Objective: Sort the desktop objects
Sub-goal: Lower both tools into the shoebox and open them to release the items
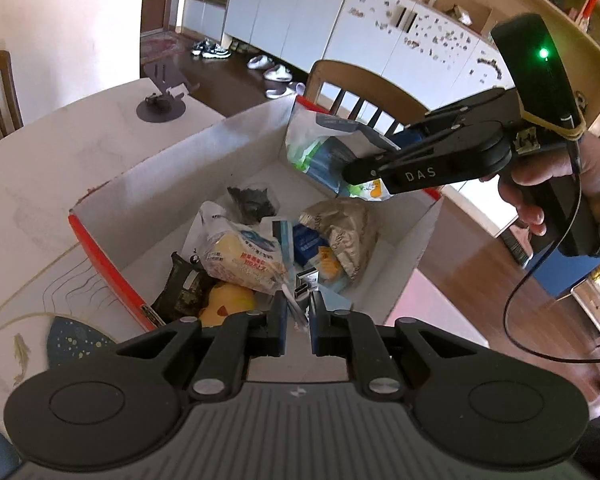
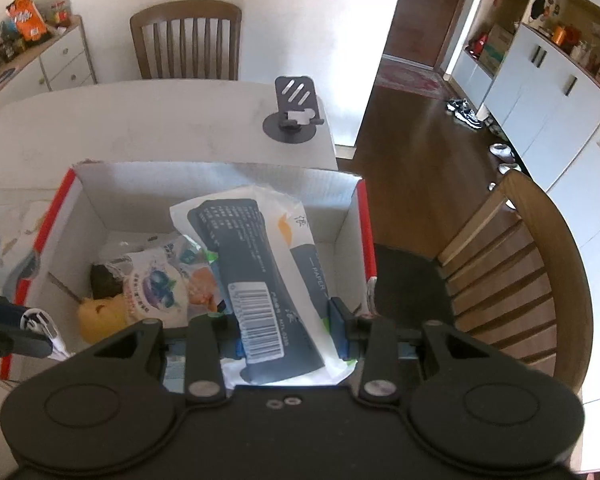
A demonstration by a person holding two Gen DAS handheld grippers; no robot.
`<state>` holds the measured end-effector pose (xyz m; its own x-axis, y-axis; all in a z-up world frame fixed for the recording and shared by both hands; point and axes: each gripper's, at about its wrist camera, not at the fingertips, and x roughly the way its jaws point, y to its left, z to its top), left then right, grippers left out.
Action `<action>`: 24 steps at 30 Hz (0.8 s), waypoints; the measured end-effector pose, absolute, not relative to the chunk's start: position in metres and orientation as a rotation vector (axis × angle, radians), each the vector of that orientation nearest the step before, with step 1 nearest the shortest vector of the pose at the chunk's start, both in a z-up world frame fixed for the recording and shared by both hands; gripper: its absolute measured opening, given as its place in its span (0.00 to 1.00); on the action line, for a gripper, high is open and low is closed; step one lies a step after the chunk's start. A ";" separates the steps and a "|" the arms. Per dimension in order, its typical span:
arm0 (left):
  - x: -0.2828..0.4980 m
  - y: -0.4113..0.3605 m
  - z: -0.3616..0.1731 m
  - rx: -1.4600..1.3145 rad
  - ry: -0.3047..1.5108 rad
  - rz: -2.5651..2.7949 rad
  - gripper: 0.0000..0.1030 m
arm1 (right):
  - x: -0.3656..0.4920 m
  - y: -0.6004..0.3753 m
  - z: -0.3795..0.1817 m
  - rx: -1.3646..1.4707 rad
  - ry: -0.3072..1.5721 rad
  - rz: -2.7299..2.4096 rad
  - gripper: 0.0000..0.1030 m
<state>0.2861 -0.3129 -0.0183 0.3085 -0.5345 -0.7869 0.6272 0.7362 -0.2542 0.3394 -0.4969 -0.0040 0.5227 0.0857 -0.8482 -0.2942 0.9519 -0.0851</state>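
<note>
The left gripper (image 1: 298, 330) has its fingers nearly closed on a white USB cable (image 1: 296, 300), held above the near edge of the cardboard box (image 1: 172, 168). The box already holds snack packets and a yellow duck (image 1: 230, 302). The right gripper (image 2: 284, 328) clamps a tissue pack (image 2: 260, 272) over the box's right side. Both items, I judge, remain to be dropped in.

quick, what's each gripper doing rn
Left gripper: closed on a white cable, above the box.
Right gripper: closed on a tissue pack, above the same box.
</note>
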 end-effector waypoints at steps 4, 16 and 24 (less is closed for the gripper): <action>0.289 -0.319 -0.029 0.125 1.024 -0.779 0.10 | 0.348 -0.496 -0.016 -0.238 1.012 0.235 0.36; 0.296 -0.330 -0.054 0.203 1.074 -0.783 0.10 | 0.374 -0.483 -0.044 -0.266 1.059 0.251 0.36; 0.296 -0.339 -0.062 0.257 1.076 -0.794 0.10 | 0.380 -0.481 -0.054 -0.274 1.071 0.249 0.36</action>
<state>0.2961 -0.3389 -0.0621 0.2356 -0.4524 -0.8601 0.6887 0.7022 -0.1807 0.3805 -0.4813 -0.0539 0.4576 0.0675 -0.8866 -0.3310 0.9384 -0.0994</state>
